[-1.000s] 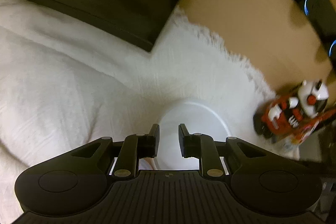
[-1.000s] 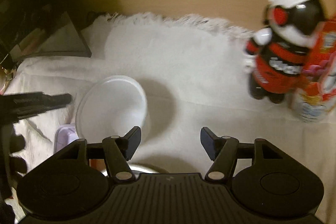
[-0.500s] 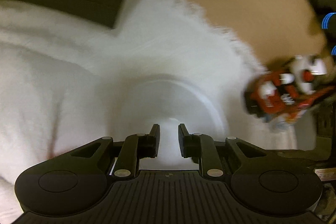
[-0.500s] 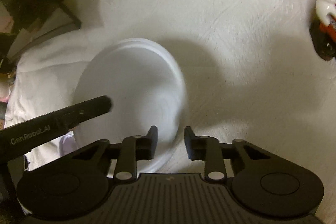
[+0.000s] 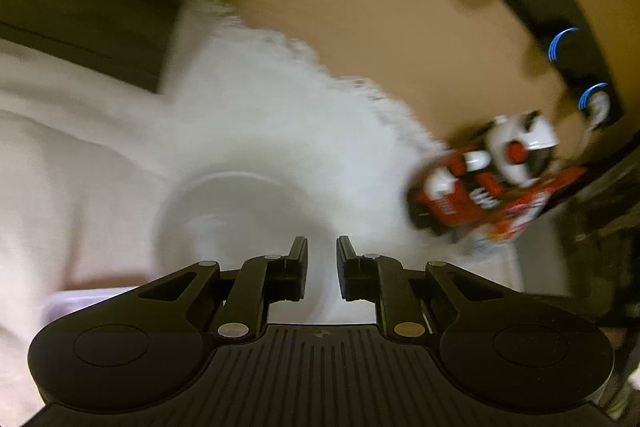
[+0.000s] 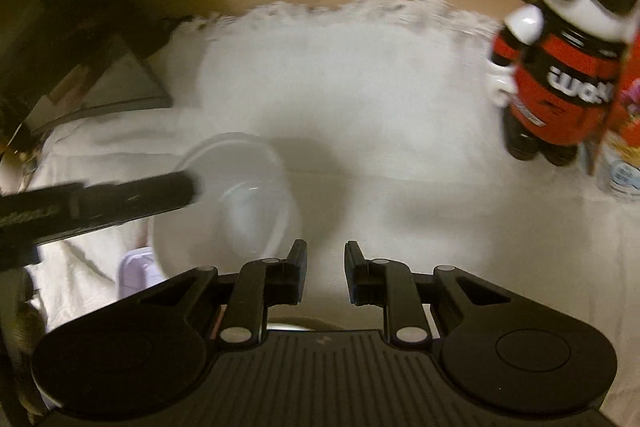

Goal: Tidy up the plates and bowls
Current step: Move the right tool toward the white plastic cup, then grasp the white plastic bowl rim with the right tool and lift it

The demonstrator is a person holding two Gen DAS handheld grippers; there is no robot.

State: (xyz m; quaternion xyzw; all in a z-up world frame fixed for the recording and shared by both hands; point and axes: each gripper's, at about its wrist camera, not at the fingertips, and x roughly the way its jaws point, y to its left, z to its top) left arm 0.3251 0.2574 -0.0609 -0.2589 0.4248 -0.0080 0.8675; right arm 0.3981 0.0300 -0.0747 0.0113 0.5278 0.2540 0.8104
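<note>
Left wrist view, blurred throughout. Left gripper (image 5: 322, 259) sat low centre, fingers drawn close w/ only a narrow slot between them; whether they pinched the plate (image 5: 240, 215) could not be told, since the white surface behind the slot was too smeared. Plate lay on the white cloth (image 5: 260, 115), just ahead of and left of the fingertips, rim reaching under them. A pale lilac tray (image 5: 76, 301) showed at lower left, beside the plate edge. To the right, a red, black & white toy (image 5: 480, 179) lay against a red packet (image 5: 532, 203) near the cloth's fringed edge. Behind: tan tabletop (image 5: 360, 7) and a dark panel (image 5: 540, 7) w/ blue arc lights.

Right wrist view, also soft. Right gripper (image 6: 326, 259) was low centre, fingers near each other w/ a small gap, nothing seen between them but cloth (image 6: 360, 87). Plate (image 6: 240, 203) lay left of the fingertips, tilted, its near rim over the lilac tray (image 6: 136, 267). Left gripper's black finger (image 6: 120, 199) came in from the left edge, tip touching the plate's upper-left rim. Toy (image 6: 560, 67) stood upright at right on the cloth, w/ the packet (image 6: 624, 107) just beside it. A dark triangular object (image 6: 112, 79) sat at the cloth's far-left corner.
</note>
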